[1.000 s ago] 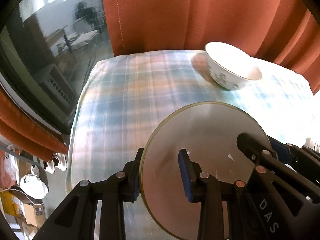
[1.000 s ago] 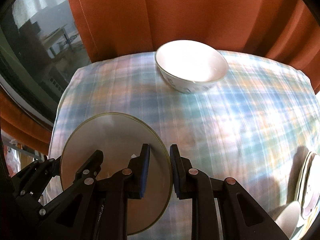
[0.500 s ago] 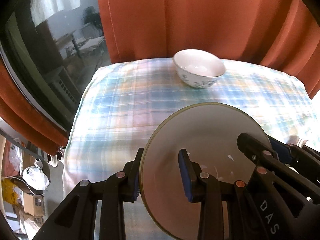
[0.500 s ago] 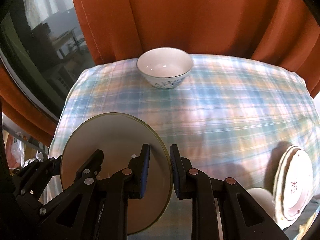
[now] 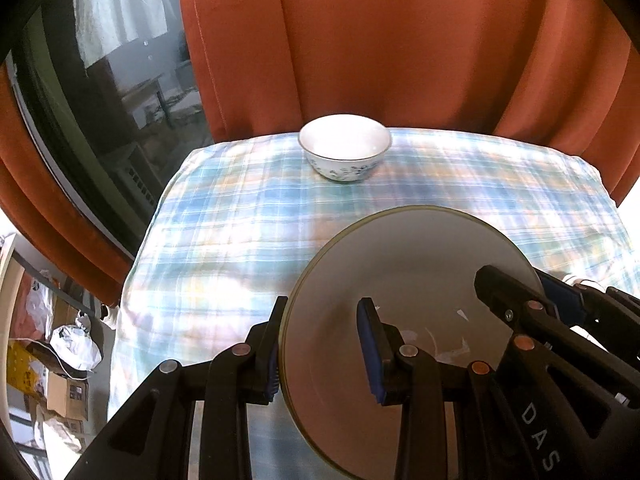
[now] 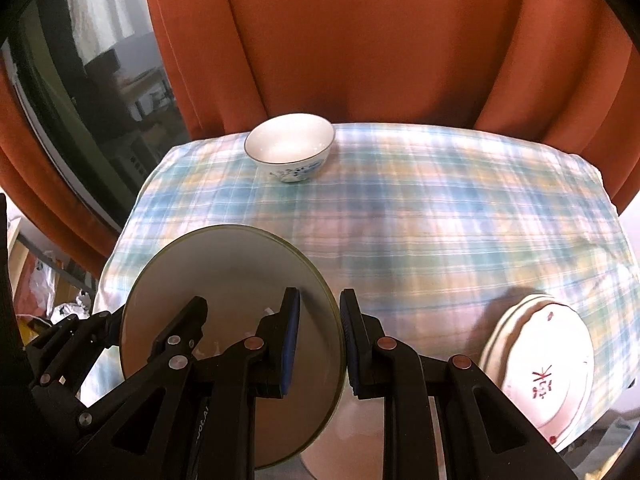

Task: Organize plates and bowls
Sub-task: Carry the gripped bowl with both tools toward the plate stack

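Window glass [image 5: 100, 128] occupies the far left of both wrist views, with orange curtains [image 5: 380, 48] hanging behind and beside it. Below the window, cardboard boxes [image 5: 66, 394] and crumpled bags sit on the floor.

The counter is covered by a blue, yellow and white plaid cloth [image 5: 224, 232]. At its far edge, close to the curtain, a white bowl [image 5: 345, 147] with blue floral decoration stands upright, apart from everything else.

A plain grey-white plate with an olive-gold rim [image 5: 404, 264] is held clear above the near part of the cloth, carried by both tools.

The left claw [image 5: 322, 350] is closed on the plate's left edge: one blue-padded finger sits under the rim, the other lies on the upper face. The same plate [image 6: 228, 276] appears at lower left in the right wrist view.

The right claw [image 6: 318, 342] is clamped narrowly over the plate's right edge, one pad on each side of the rim.

At the near right of the counter lies a stack of white scalloped plates [image 6: 548, 364]; the top one bears red markings. It rests well apart from the bowl. A pale rounded dish beneath the right claw is partly hidden; its kind cannot be determined.
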Demonstrator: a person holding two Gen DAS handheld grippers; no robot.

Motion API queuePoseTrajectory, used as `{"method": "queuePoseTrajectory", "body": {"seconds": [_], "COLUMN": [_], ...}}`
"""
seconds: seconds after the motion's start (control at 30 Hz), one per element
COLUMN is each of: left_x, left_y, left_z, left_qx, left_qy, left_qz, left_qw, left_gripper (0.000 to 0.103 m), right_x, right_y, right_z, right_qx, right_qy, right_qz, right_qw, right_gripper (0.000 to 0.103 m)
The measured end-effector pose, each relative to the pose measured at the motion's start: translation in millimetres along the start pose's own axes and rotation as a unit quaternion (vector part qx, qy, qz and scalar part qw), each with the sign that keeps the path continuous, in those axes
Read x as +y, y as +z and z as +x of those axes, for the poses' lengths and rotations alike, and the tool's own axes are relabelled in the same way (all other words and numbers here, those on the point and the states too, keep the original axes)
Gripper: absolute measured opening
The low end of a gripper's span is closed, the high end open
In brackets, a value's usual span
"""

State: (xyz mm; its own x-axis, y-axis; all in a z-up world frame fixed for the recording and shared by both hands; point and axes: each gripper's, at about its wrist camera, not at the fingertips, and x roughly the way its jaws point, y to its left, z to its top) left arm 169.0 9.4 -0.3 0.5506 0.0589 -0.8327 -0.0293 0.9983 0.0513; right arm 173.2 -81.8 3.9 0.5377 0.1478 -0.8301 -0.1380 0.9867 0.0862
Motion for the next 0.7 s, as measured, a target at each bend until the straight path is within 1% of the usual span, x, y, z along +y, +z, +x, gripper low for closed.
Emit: {"method": "queuePoseTrajectory", "body": {"seconds": [0.3,0.5,0.7], "left_x": [-36.4,-55.3,-68.3], "left_y": [-18.3,-30.1,-41.4], "left_z": [-14.5,-17.1,-13.0], "left_qx": [-0.007,-0.006,0.006], "left_qy": [0.002,-0.001,-0.005], "left_qz": [-0.008,-0.005,-0.004], "left_qw": [0.9999,1.0000,1.0000], "left_gripper": [0.033,0.033,0.033], "right_x": [-37.7,-56.7,-70.5], "right_y": [-20.8,-34.1,-45.9], "right_z": [-21.0,-25.9,-23.7], "right_qx": [-0.010,-0.008,0.002], "right_qy": [0.003,0.002,0.000], "right_qz": [-0.005,-0.007,-0.006], "right_qw": [1.000,1.000,1.000], "right_gripper": [0.025,0.025,0.025]}}
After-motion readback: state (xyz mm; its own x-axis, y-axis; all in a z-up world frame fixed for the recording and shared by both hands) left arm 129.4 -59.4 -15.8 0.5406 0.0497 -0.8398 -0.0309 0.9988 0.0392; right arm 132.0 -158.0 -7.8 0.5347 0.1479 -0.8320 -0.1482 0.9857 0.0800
